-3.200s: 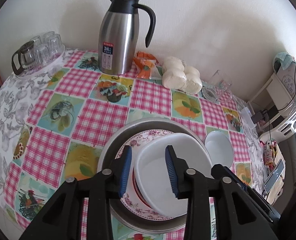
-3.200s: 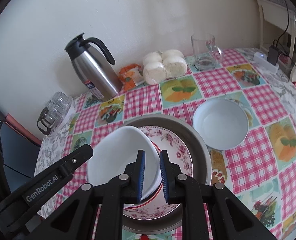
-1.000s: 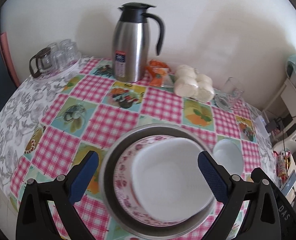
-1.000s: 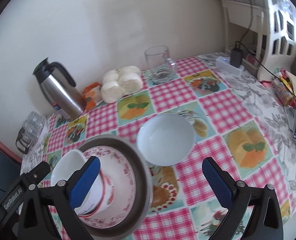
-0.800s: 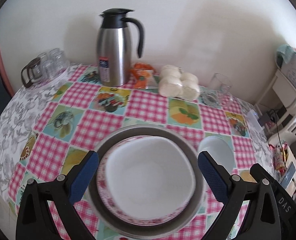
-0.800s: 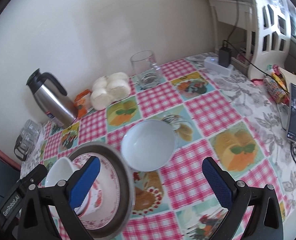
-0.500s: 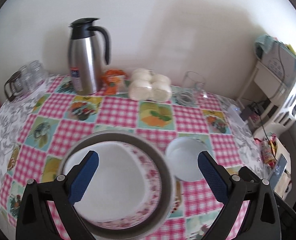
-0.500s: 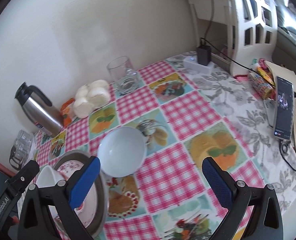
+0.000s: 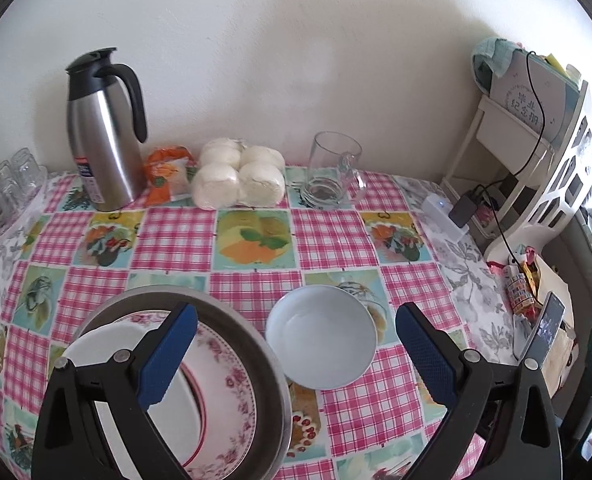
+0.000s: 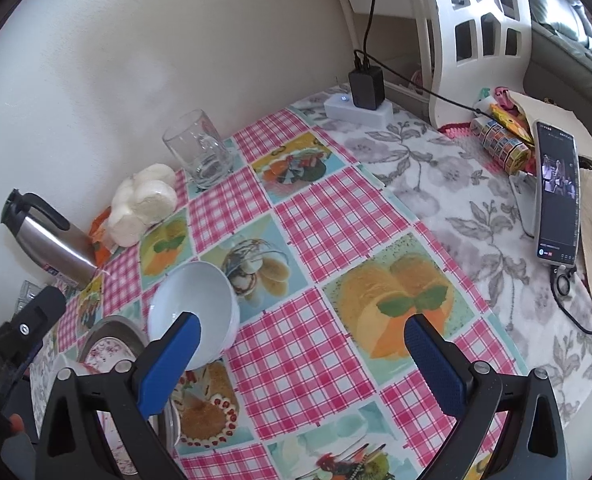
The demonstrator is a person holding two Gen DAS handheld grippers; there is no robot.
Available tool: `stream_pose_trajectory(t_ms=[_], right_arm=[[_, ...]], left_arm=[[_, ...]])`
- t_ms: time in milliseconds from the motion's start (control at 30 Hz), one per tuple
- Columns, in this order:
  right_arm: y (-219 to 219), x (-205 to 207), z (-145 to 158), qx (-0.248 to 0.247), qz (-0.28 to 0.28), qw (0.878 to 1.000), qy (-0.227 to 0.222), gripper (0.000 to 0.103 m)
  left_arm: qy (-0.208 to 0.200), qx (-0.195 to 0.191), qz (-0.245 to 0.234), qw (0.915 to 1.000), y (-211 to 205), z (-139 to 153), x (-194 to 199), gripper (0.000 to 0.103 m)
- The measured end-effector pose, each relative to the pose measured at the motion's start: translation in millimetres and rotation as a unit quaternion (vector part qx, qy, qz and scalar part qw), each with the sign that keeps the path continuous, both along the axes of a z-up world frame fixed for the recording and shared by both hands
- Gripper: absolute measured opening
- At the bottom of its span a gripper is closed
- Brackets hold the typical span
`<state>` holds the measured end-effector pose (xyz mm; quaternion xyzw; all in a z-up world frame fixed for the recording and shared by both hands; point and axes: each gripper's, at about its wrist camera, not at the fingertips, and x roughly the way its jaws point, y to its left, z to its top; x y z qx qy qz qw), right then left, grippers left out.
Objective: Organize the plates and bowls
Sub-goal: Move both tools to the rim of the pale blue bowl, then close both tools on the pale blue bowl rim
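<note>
Small bowl (image 9: 321, 336): round, glossy white, on checked oilcloth worktop (image 9: 256, 240)
Left claw (image 9: 296, 352): spread, empty
Right claw (image 10: 301, 360): spread, empty

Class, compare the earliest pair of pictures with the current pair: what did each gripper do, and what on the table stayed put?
Both grippers let go of the large white bowl, leaving it on the floral plate inside the metal pan. The left gripper and right gripper opened their jaws wide and swung right, toward the small white bowl. That bowl, the thermos, buns and glass mug stayed put.
</note>
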<state>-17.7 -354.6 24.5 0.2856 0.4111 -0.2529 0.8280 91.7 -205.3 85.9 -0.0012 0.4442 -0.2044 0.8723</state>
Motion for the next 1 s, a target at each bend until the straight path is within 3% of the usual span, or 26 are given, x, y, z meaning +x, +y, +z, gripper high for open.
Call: stream_pose_trajectory(t_ms=[167, 700, 867, 1000], right_arm=[[-6, 9, -14, 0.010, 0.005, 1.000, 0.017, 0.103], [-1, 53, -56, 0.040, 0.035, 0.998, 0.044, 0.103], [3, 66, -66, 0.041, 0.043, 0.997, 0.047, 0.102], [8, 75, -73, 0.042, 0.053, 0.997, 0.048, 0.093]], left_arm=[[0.003, 0.029, -0.012, 0.9995, -13, -10, 10, 0.100], [0.030, 0.056, -0.032, 0.9975, -41, -49, 37, 0.099], [0.059, 0.051, -0.028, 0.9965, -39, -64, 48, 0.089], [0.070, 0.046, -0.027, 0.9961, -38, -72, 54, 0.085]])
